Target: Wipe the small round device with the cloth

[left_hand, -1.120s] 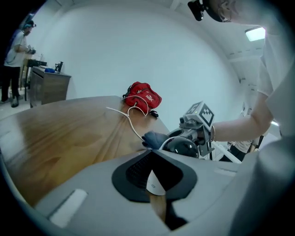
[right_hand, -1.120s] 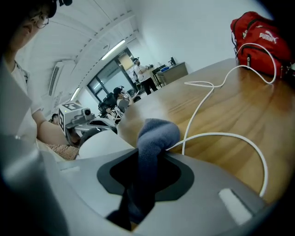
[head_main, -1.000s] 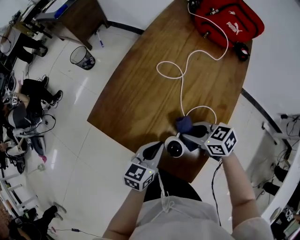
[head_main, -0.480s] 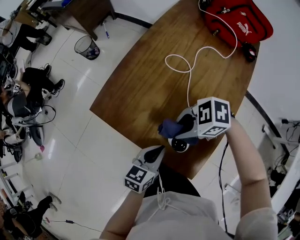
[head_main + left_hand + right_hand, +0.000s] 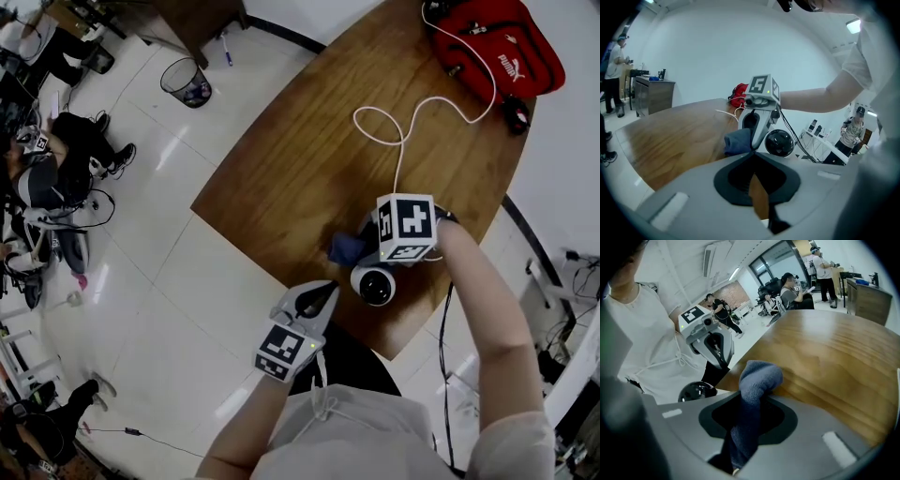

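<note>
The small round device, white with a black dome, stands near the table's front edge. My right gripper reaches in over it from the right and is shut on a dark blue cloth. The cloth bulges out past the jaws and rests on the wood just left of the device and beyond it. In the right gripper view the cloth fills the jaws, and the device shows at lower left. My left gripper is shut and holds nothing, a little left of the device.
The brown table ends just in front of the device. A white cable runs from the device's side to a red bag at the far end. On the floor at left are a waste bin and seated people.
My right gripper has rolled and swung from the device's right side across it, carrying the cloth to the device's left. The left gripper has hardly moved.
</note>
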A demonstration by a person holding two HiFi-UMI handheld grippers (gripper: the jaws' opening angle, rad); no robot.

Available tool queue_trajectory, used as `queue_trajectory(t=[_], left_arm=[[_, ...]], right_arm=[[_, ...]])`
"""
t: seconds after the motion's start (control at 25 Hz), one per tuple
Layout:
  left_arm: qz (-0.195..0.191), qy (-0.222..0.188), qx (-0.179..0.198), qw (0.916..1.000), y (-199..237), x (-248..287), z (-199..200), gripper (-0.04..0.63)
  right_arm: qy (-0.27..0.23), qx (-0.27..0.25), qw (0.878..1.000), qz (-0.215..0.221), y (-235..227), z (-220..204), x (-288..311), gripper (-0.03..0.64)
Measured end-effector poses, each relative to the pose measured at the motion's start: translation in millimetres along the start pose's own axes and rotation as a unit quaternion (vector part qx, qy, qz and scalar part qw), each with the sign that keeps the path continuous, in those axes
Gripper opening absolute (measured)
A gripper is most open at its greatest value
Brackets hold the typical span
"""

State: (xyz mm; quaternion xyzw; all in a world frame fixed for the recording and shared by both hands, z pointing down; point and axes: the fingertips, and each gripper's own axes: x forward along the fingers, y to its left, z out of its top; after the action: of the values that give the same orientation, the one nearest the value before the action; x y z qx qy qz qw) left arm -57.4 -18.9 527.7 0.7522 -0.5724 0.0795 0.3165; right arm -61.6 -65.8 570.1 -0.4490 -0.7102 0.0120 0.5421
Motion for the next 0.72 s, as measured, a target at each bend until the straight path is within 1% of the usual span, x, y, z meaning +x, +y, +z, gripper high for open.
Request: queue_trajectory(t=[0.12, 0.2, 0.28, 0.36, 0.4, 0.48, 0.52, 0.6, 0.72], left_arm=[[-0.009, 0.002, 0.009, 0.9999, -1, 1, 4, 0.005], [-0.015, 0.000, 0.013, 0.9998, -2, 0, 8, 0.005], [-0.017, -0.002, 0.015, 0.9997, -1, -1, 10, 0.005], [-0.019, 0.000, 0.018, 0.9997, 1, -4, 12, 0.005], [-0.018, 0.002, 0.020, 0.9996, 2, -5, 13, 0.005], [-0.016, 0.004, 0.027, 0.9995, 5, -7, 17, 0.006], [-0.016, 0.006, 0.033, 0.9993, 7, -7, 20, 0.005], [-0.017, 0.021, 0.051, 0.9984, 9, -8, 20, 0.005], [-0.017, 0.047, 0.067, 0.9965, 11, -14, 11, 0.005]], right_arm=[[0.015, 0.005, 1.000, 0.000, -9, -8, 8, 0.104], [0.006, 0.006, 1.000, -0.003, -10, -4, 1, 0.104], [-0.010, -0.004, 1.000, 0.002, -3, 10, -14, 0.104], [-0.017, -0.023, 0.999, 0.033, 16, 30, -28, 0.104], [-0.010, -0.033, 0.998, 0.055, 29, 38, -33, 0.104], [0.027, -0.051, 0.994, 0.097, 52, 44, -35, 0.104], [0.051, -0.060, 0.991, 0.110, 58, 44, -33, 0.104], [0.096, -0.073, 0.985, 0.120, 61, 41, -26, 0.104], [0.134, -0.072, 0.978, 0.140, 55, 39, -15, 0.104]])
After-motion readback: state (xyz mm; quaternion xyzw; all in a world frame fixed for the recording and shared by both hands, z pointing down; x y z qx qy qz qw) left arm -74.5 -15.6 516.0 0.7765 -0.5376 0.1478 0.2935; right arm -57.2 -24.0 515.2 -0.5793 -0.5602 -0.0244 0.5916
